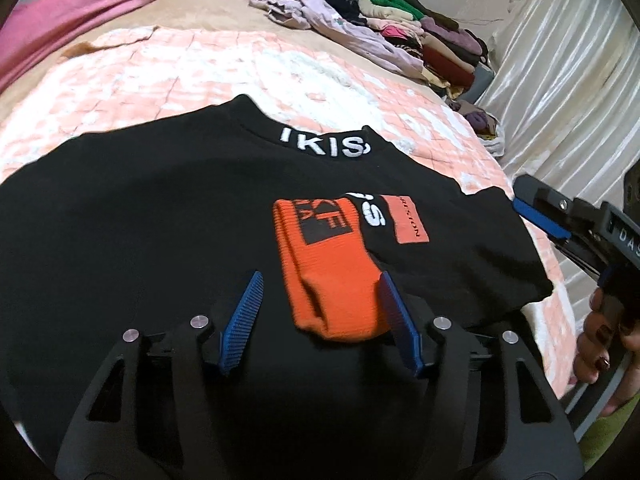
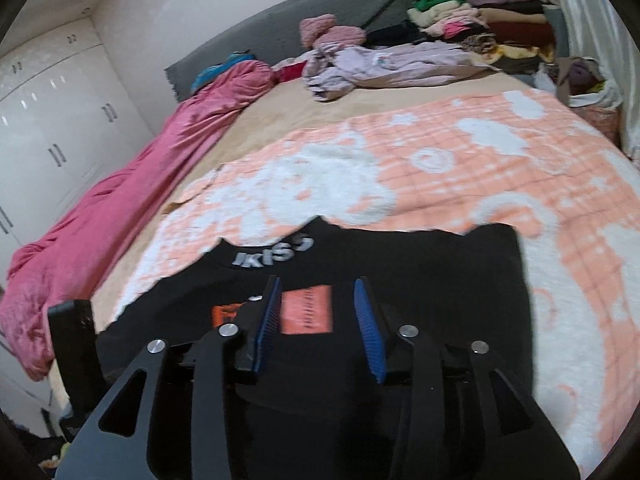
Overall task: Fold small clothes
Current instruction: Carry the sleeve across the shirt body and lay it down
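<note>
A black top (image 1: pixel 140 216) with a white-lettered collar lies flat on the peach and white blanket (image 1: pixel 192 68). Its orange cuff (image 1: pixel 328 276) lies folded over the chest, beside an orange patch (image 1: pixel 406 220). My left gripper (image 1: pixel 320 312) is open just above the top, its right finger touching the cuff's edge. My right gripper (image 2: pixel 318 316) is open above the same top (image 2: pixel 440 280), with the orange patch (image 2: pixel 306 310) between its fingers. It also shows at the right edge of the left wrist view (image 1: pixel 540 216).
A rumpled pink cover (image 2: pixel 100 220) runs along the bed's left side. A lilac garment (image 2: pixel 380 64) and a pile of folded clothes (image 2: pixel 488 20) lie at the far end. White wardrobes (image 2: pixel 52 112) stand on the left, a curtain (image 1: pixel 568 80) on the right.
</note>
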`<state>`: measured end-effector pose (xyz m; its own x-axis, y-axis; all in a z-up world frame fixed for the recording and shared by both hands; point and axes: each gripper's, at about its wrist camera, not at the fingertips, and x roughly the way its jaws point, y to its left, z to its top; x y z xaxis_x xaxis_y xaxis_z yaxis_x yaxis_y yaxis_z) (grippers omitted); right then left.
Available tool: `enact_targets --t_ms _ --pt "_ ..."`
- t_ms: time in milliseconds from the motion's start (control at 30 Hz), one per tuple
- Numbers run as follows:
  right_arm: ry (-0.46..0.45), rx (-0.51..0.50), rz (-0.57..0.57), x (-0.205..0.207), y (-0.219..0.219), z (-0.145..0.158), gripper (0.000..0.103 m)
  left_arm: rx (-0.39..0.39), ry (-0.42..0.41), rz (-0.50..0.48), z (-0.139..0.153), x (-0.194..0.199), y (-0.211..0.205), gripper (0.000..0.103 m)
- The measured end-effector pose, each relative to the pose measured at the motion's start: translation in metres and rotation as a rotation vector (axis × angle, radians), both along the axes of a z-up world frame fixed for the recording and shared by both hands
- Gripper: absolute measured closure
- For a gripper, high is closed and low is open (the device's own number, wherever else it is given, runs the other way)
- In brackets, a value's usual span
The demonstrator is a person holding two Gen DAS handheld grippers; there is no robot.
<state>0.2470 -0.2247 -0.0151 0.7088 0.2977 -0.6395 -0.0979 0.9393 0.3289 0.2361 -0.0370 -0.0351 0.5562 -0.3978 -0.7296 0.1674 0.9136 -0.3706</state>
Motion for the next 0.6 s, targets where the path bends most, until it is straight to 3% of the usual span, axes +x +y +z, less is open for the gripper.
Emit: enact_targets --t_ms 67,100,200,367,500,600 --pt "0.002 -0.028 -0.043 -0.006 -0.012 -0.005 0.065 0.019 -0.015 -0.007 0.0 0.001 -0.008 0.062" --pt "0.002 -0.038 -0.058 -0.008 -0.017 -0.007 0.064 0.026 -0.029 -0.009 -0.001 0.0 -0.011 0.074" --pt "0.004 -0.06 -0.103 -0.017 -0.033 -0.011 0.062 0.041 -0.06 -0.023 0.0 0.0 -0.015 0.093" --pt "-0.004 -0.093 -0.15 -0.029 -0.05 -0.011 0.06 0.04 -0.117 -0.013 0.016 -0.004 -0.005 0.097" --pt "-0.006 -0.119 -0.159 -0.035 -0.054 -0.012 0.058 0.062 -0.169 0.054 0.04 -0.012 0.02 0.097" --pt "-0.005 -0.128 -0.15 -0.036 -0.049 -0.013 0.058 0.062 -0.163 0.094 0.047 -0.014 0.041 0.097"
